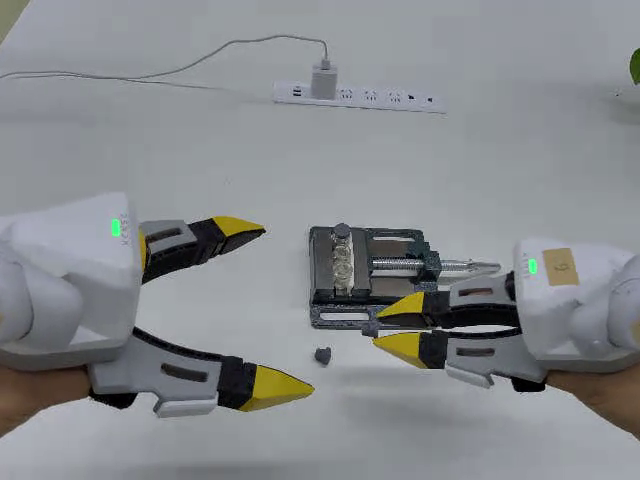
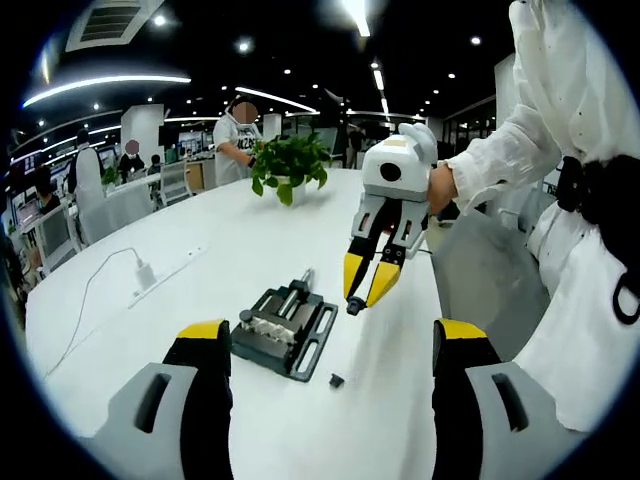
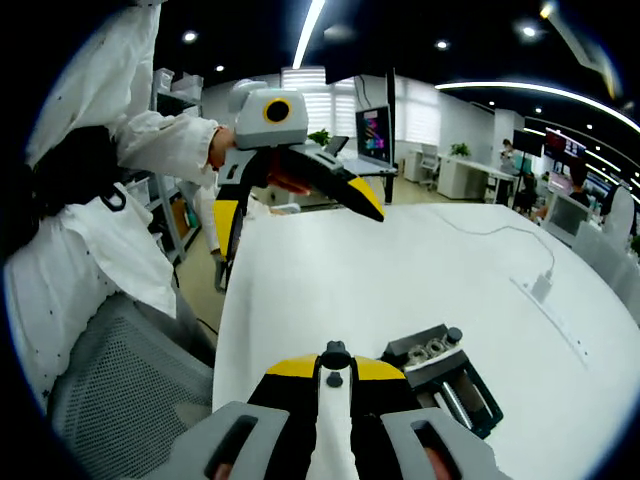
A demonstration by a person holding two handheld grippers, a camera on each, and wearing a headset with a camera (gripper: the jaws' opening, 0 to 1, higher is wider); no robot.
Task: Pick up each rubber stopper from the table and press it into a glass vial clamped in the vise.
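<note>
Right gripper (image 1: pixel 388 326) at right centre, jaws nearly closed on a dark rubber stopper (image 3: pixel 335 354), just beside the vise (image 1: pixel 322 272) at frame centre. Glass vials (image 1: pixel 343 262) are clamped in it. Left gripper (image 1: pixel 270 308) at left is wide apart and holds nothing. Second stopper (image 1: pixel 323 355) lies on the table (image 1: pixel 200 150) below the vise.

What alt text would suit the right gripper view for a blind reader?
A small dark rubber stopper is pinched between the yellow-tipped jaws of the right gripper. Beyond, a dark metal vise holding clear glass vials sits on the white table, and a person in white holds up the open left gripper.
</note>
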